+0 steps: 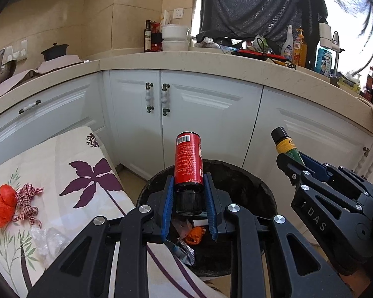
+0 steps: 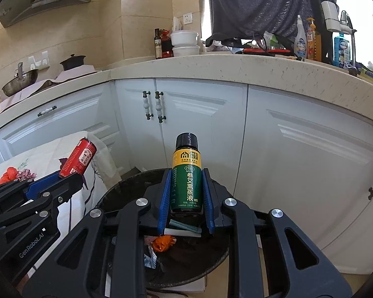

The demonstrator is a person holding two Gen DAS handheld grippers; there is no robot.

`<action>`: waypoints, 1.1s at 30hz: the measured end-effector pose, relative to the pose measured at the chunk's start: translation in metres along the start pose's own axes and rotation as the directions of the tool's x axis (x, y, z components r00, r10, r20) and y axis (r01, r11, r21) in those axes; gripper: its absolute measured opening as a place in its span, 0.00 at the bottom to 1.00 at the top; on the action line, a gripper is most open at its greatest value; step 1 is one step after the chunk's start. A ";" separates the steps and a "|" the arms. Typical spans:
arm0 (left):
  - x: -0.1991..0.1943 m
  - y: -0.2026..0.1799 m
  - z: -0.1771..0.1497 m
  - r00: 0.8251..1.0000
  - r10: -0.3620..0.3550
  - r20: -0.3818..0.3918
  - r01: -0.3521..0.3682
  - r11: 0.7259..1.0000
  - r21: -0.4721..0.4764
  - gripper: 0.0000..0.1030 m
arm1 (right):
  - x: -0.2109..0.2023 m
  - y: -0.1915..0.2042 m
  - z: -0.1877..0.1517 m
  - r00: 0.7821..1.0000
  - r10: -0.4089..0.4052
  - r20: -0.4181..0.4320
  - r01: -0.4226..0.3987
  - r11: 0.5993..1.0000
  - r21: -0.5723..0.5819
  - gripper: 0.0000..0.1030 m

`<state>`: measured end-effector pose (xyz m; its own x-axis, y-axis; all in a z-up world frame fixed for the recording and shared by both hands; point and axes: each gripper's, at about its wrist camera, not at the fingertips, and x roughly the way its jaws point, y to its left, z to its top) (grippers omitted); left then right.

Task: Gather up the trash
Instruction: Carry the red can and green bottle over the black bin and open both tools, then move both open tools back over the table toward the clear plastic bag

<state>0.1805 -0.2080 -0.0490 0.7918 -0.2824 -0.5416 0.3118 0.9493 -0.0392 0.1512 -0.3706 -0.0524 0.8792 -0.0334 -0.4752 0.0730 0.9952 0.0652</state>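
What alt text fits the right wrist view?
The right gripper holds a green bottle over a black trash bin with litter inside. Left of it, the left gripper holds a red bottle.

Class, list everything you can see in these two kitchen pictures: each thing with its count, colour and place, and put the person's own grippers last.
red bottle: one, red with black cap, held cap-down above the bin
green bottle: one, green and yellow with black cap, held upright above the bin
trash bin: one, black, on the floor before the cabinets, scraps inside
orange scrap: one, orange, inside the bin
floral cloth: one, cream with purple leaves, left of the bin
red bag: one, red-orange, on the cloth
checked ribbon: one, red and white, beside the bag
cabinet doors: several, white, under the counter
counter: one, beige, bearing bottles and bowls
left gripper: black, blue pads, shut on the red bottle
right gripper: black, blue pads, shut on the green bottle
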 end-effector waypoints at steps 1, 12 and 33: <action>0.002 0.000 0.000 1.000 0.001 -0.003 -0.001 1.000 0.000 0.24 | 0.002 0.000 0.000 1.000 -0.001 -0.001 0.001 1.000 0.001 0.22; 0.012 0.011 0.002 1.000 0.015 -0.019 -0.016 1.000 -0.019 0.44 | 0.018 0.000 -0.005 1.000 -0.019 -0.009 0.019 0.999 0.036 0.47; -0.041 0.081 -0.013 0.992 0.128 -0.006 -0.128 0.987 -0.099 0.58 | 0.001 0.063 -0.010 0.995 0.092 -0.034 -0.092 0.996 0.016 0.53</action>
<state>0.1661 -0.1172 -0.0409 0.8220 -0.1574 -0.5473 0.1540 0.9867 -0.0526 0.1518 -0.3070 -0.0578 0.8655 0.0617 -0.4971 -0.0003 0.9924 0.1227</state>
